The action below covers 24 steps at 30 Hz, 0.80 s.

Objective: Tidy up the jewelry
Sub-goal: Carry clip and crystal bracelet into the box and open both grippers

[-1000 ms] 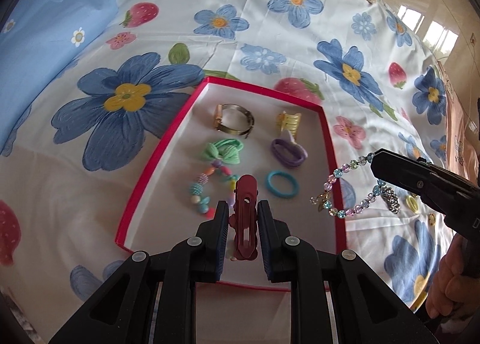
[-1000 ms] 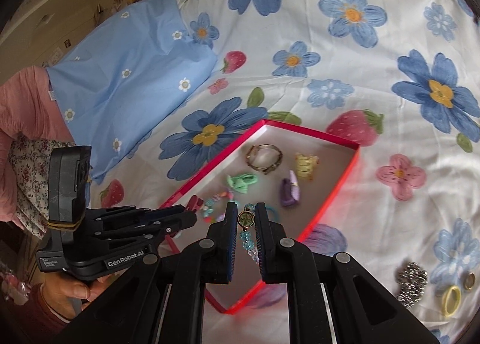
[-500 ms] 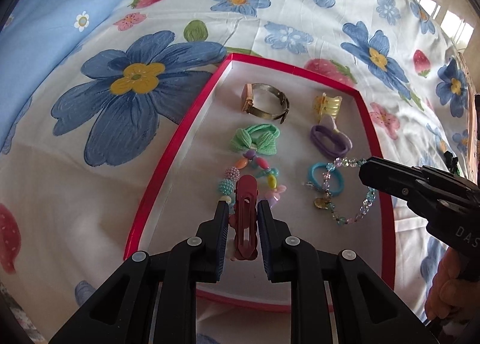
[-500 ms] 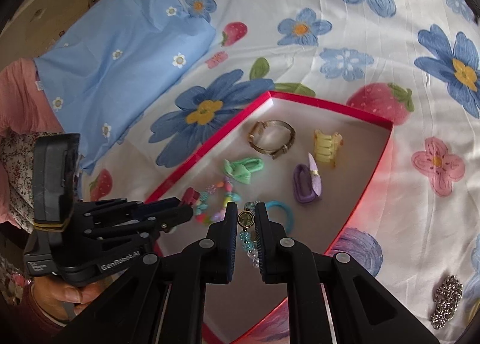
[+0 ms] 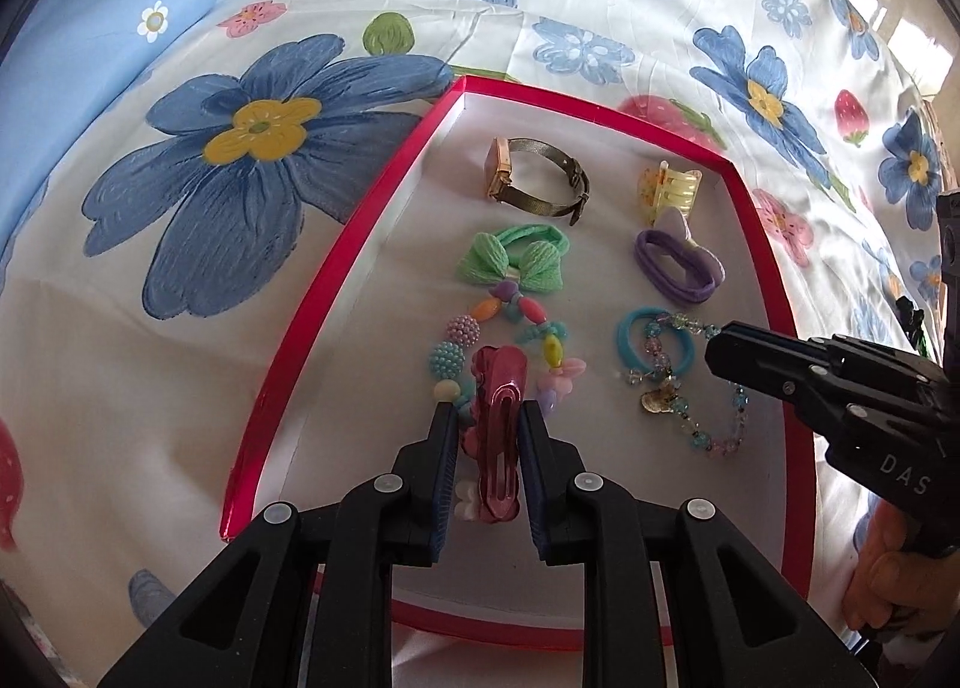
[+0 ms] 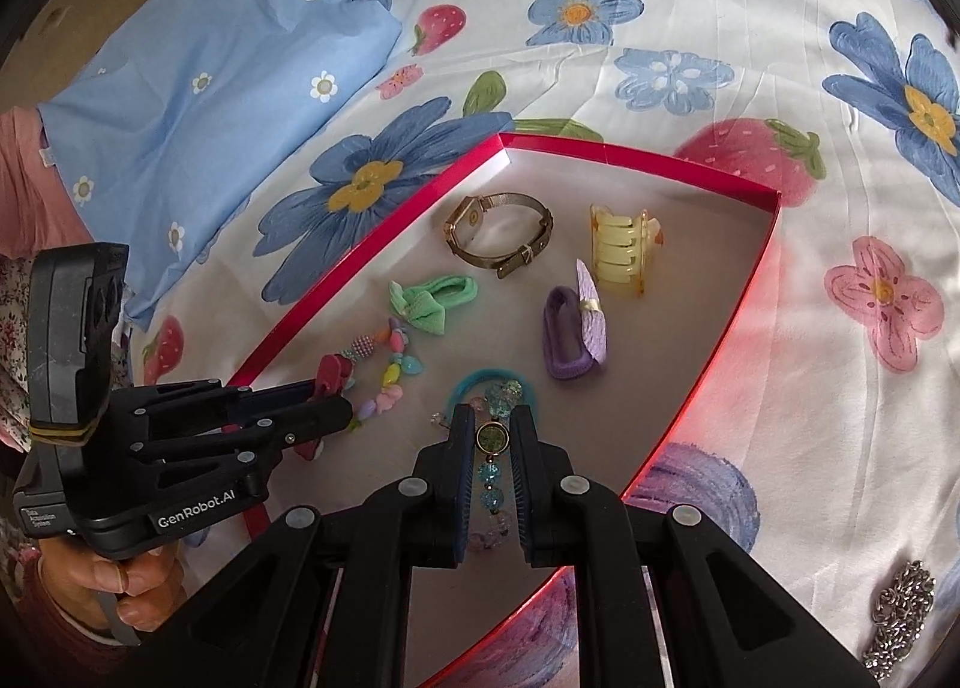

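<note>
A red-rimmed white tray (image 5: 336,280) (image 6: 744,328) lies on a flowered sheet. My left gripper (image 5: 487,418) is shut on a dark red hair clip (image 5: 498,424), held low over the tray's near left part, above a colourful bead bracelet (image 5: 480,328). My right gripper (image 6: 491,436) is shut on a clear bead bracelet with a charm (image 6: 493,466) (image 5: 690,406), which lies partly on the tray floor beside a blue hair tie (image 5: 630,340). The left gripper also shows in the right wrist view (image 6: 324,412).
In the tray lie a gold watch (image 5: 534,178), a yellow claw clip (image 5: 669,190), a green bow tie (image 5: 516,259) and a purple hair tie (image 5: 675,268). A silver chain piece (image 6: 900,610) lies on the sheet at right. A blue pillow (image 6: 198,76) lies at left.
Both grippers have moved forward and down over the tray. The bead bracelet in the right gripper now rests partly on the tray floor by the blue hair tie.
</note>
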Each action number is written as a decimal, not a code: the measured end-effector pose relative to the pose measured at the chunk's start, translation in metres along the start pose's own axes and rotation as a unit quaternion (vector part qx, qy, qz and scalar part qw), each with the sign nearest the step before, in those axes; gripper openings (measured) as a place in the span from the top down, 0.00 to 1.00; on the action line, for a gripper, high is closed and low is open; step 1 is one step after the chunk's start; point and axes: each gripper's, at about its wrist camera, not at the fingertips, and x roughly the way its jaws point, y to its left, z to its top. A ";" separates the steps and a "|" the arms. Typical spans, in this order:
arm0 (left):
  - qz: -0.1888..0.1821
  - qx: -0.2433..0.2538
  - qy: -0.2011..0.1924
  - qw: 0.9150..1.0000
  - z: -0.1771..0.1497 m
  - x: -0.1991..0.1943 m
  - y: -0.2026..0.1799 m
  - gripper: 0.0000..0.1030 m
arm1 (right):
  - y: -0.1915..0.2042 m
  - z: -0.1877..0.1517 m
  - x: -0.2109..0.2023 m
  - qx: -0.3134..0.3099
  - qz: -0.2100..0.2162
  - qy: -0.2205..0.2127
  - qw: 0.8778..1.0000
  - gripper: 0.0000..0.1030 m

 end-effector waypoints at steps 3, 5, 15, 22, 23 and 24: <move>0.002 -0.001 0.000 1.000 0.000 0.000 0.000 0.80 | 0.000 -0.001 0.000 -0.001 -0.001 0.001 1.000 0.88; 0.003 -0.002 0.000 1.000 0.000 0.000 0.000 0.78 | 0.001 -0.001 0.000 -0.003 -0.003 0.001 1.000 0.87; 0.007 -0.009 -0.002 1.000 -0.003 -0.005 0.002 0.63 | -0.002 -0.002 -0.009 0.010 0.006 -0.006 1.000 0.74; 0.010 -0.008 -0.013 1.000 -0.004 -0.020 -0.003 0.59 | -0.005 -0.004 -0.036 0.021 0.010 -0.033 0.999 0.67; 0.010 -0.008 -0.016 1.000 -0.004 -0.024 -0.004 0.58 | -0.006 -0.005 -0.041 0.023 0.010 -0.039 0.999 0.67; 0.009 -0.008 -0.019 1.000 -0.005 -0.027 -0.006 0.57 | -0.008 -0.006 -0.047 0.026 0.009 -0.044 0.999 0.65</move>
